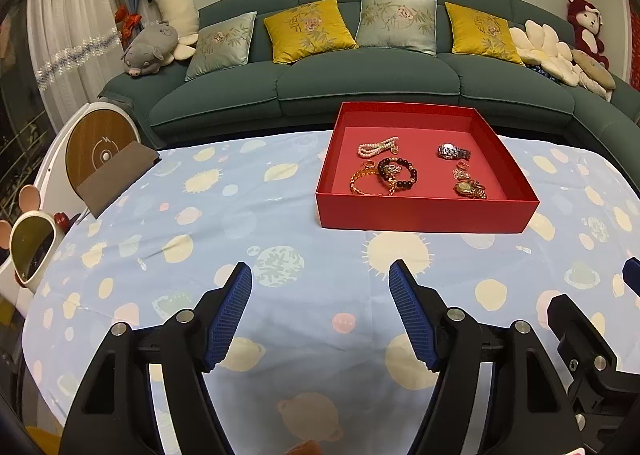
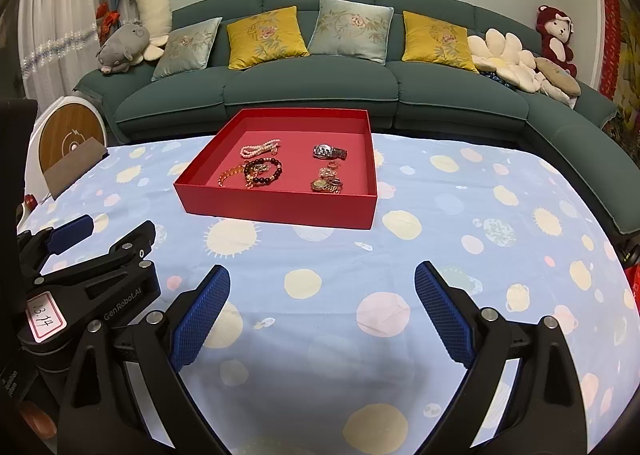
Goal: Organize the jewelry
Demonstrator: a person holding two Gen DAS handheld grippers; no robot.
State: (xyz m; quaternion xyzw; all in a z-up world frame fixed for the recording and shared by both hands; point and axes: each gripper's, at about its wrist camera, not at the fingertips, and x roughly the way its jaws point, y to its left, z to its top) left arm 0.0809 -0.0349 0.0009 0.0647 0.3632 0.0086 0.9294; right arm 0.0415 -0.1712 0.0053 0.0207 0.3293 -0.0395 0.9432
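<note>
Red tray on table at 12 o'clock holding jewelry, left gripper fingers spread, empty, right gripper fingers spread, empty

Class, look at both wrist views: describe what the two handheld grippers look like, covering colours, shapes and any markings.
Each gripper, left and right, has black angular plastic arms with silver pivot pins and blue ribbed finger pads. In the right wrist view, the left gripper's body carries white "GenRobot.AI" lettering and a pink-bordered label.

Tray sits on table toward far edge; sofa behind. In tray: pearls far left, watch far right, bracelets near left.
</note>
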